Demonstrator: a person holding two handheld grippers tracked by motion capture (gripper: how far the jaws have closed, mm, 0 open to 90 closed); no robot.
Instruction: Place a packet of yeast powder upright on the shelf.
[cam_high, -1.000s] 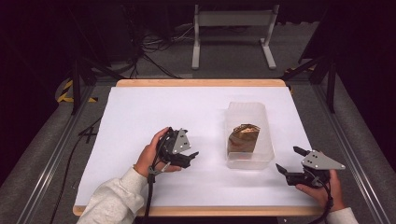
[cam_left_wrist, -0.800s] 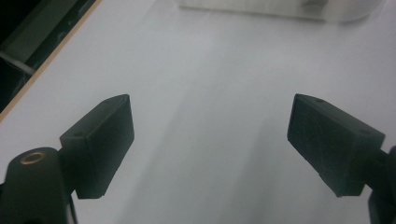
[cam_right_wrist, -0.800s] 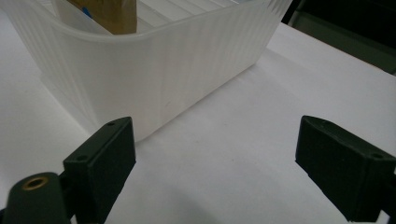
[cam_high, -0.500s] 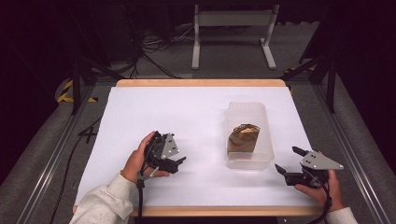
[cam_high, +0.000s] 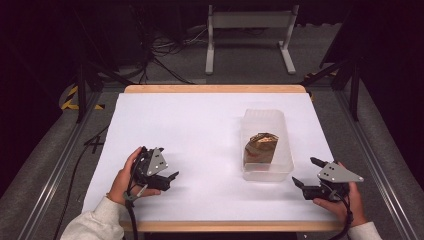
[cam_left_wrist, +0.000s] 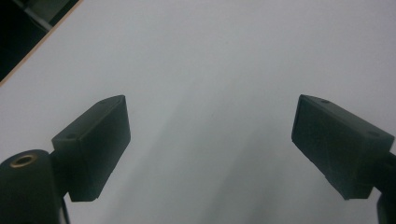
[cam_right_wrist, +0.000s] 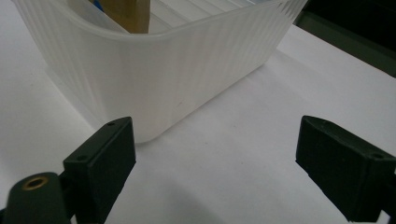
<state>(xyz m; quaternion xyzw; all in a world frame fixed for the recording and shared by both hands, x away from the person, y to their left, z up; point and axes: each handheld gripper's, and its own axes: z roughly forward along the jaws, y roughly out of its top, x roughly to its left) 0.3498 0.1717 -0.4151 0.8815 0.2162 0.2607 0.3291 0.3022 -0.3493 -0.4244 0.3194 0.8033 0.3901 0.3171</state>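
high view: a white-topped table (cam_high: 200, 130) with a wooden edge bears a translucent ribbed plastic container (cam_high: 266, 144) on its right half. a brown, shiny packet (cam_high: 260, 147) stands inside the container, leaning against its wall. the left gripper (cam_high: 167, 179), held in the person's left hand (cam_high: 125, 175), rests near the table's front left, well apart from the container, its black jaws pointing right. the right gripper (cam_high: 304, 172), held in the right hand (cam_high: 345, 200), sits near the front right corner, just beside the container's near right corner, jaws pointing left and away.

left gripper view: the left gripper (cam_left_wrist: 210, 140) has its two black jaws spread wide over bare white tabletop (cam_left_wrist: 215, 60), nothing between them.

right gripper view: the right gripper (cam_right_wrist: 215, 158) likewise has its jaws spread wide and empty. the container's (cam_right_wrist: 154, 79) rounded corner stands just beyond the left jaw, not touching it as far as can be told; the top of the brown packet (cam_right_wrist: 128, 14) rises above the rim.
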